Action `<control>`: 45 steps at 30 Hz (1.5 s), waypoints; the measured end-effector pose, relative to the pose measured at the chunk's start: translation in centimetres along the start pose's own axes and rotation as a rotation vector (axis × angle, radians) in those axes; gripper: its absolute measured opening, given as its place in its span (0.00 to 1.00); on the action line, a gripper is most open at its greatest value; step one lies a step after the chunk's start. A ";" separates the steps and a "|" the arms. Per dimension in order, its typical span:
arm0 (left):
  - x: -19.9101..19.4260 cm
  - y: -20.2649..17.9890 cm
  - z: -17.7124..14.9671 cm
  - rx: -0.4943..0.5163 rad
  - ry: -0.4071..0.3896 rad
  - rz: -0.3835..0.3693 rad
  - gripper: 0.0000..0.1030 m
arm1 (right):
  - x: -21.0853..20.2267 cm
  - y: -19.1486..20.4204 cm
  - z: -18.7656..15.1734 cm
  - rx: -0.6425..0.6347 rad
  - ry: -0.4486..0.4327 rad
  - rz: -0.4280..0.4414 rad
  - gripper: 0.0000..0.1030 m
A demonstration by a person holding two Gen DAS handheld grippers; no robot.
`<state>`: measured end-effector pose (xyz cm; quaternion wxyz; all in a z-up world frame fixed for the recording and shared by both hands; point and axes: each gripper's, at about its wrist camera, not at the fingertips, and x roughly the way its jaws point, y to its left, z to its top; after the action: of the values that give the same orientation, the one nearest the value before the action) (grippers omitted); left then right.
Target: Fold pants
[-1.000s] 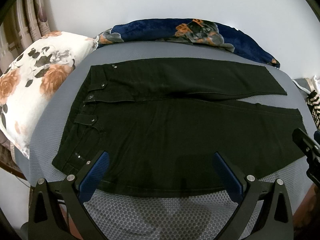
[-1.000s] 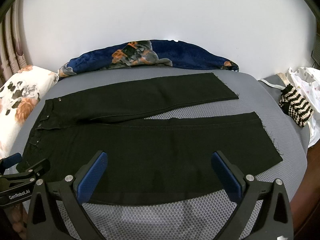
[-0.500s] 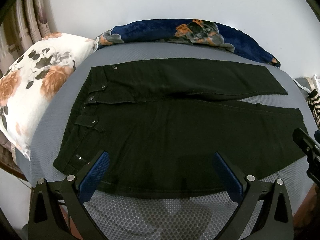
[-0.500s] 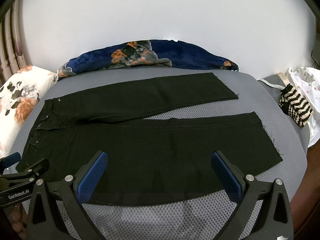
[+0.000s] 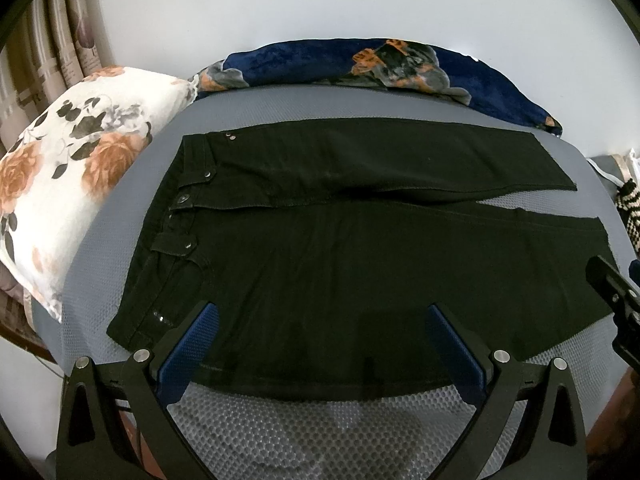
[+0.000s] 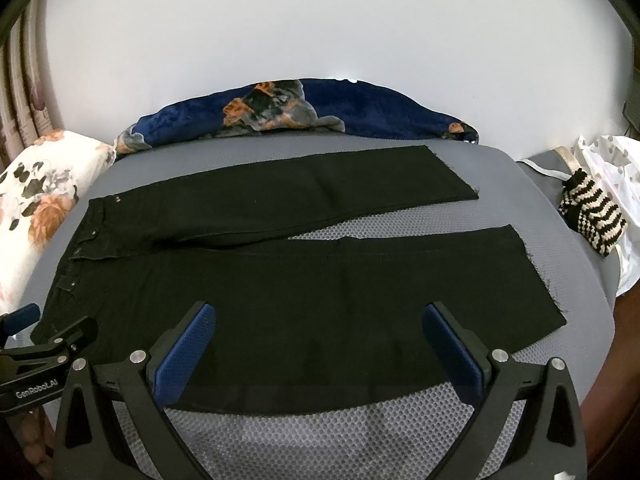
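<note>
Left gripper [image 6: 24, 344] marked "GenRobot.AI"; both grippers' fingers apart, over flat black pants [image 5: 340, 248].

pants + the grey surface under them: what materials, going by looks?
Black pants: probably denim or heavy cotton twill, matte; signs are metal rivets and button at the waistband and frayed raw hems.
Grey surface: seemingly a woven mesh, given its honeycomb texture. Fibre unclear.

Both wrist cameras look forward and down from the bed's [image 5: 320, 432] near edge, close over the pants [image 5: 340, 264]: left nearer the waistband, right probably nearer the hems; both share the pants.
</note>
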<state>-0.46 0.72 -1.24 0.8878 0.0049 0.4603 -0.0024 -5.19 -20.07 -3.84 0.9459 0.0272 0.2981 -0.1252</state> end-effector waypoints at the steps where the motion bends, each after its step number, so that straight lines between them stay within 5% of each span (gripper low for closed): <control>1: 0.0 0.2 0.0 0.000 0.000 0.000 0.99 | 0.0 0.0 0.0 0.001 -0.001 0.000 1.00; 19: 2.3 2.0 1.9 -0.027 0.010 0.001 0.99 | 2.0 -0.6 2.2 0.051 0.025 0.069 1.00; 25: 3.8 4.6 4.1 -0.053 0.006 -0.051 0.98 | 3.7 -0.3 3.7 0.062 0.045 0.083 1.00; 34: 7.4 14.0 9.7 -0.213 0.003 -0.199 0.71 | 7.2 1.9 7.0 0.020 0.059 0.133 1.00; 45: 14.5 24.4 13.8 -0.489 0.049 -0.531 0.66 | 12.4 5.8 11.6 -0.005 0.108 0.220 1.00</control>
<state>19.38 24.97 -5.00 0.8199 -0.3272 0.4535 -0.1229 12.59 -18.62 -1.56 0.9365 0.0642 0.3443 -0.0183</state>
